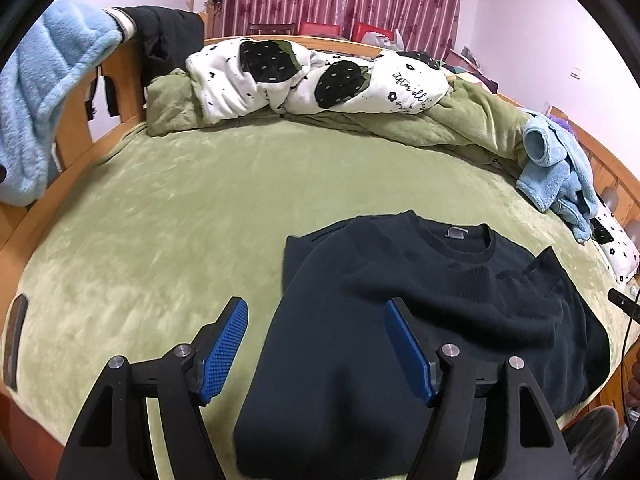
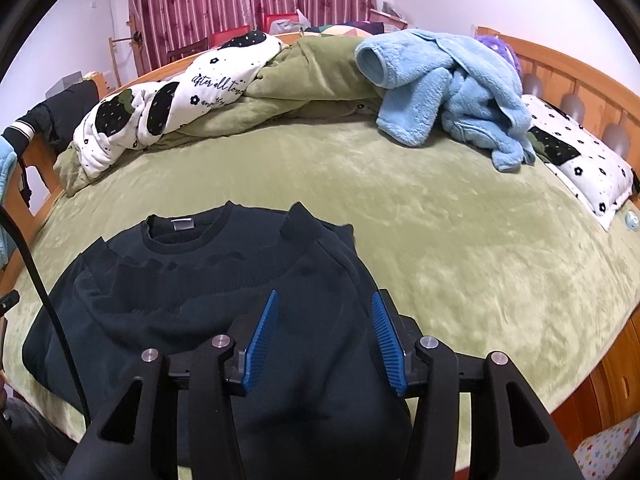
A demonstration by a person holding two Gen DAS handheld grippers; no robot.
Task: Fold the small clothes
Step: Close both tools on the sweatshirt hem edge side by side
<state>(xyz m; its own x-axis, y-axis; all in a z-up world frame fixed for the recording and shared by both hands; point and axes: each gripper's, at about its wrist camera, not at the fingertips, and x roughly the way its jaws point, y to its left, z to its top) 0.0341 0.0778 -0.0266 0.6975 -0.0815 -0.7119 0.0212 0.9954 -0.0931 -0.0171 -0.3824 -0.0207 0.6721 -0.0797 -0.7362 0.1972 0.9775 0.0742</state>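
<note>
1. Lying on the near part of a green bed cover (image 1: pixel 168 216), a dark sweatshirt (image 1: pixel 420 320) is partly folded — collar toward the far side.
2. Left gripper (image 1: pixel 316 348) — jaws spread, nothing pinched.
3. Right gripper (image 2: pixel 324 340) likewise spread above the sweatshirt's right edge.
4. Light-blue fleece clothes (image 2: pixel 452 92) sit far right.

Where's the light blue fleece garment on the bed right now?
In the right wrist view, the light blue fleece garment lies bunched at the bed's far right, against the rumpled green blanket and beside the flower-print pillow.
</note>
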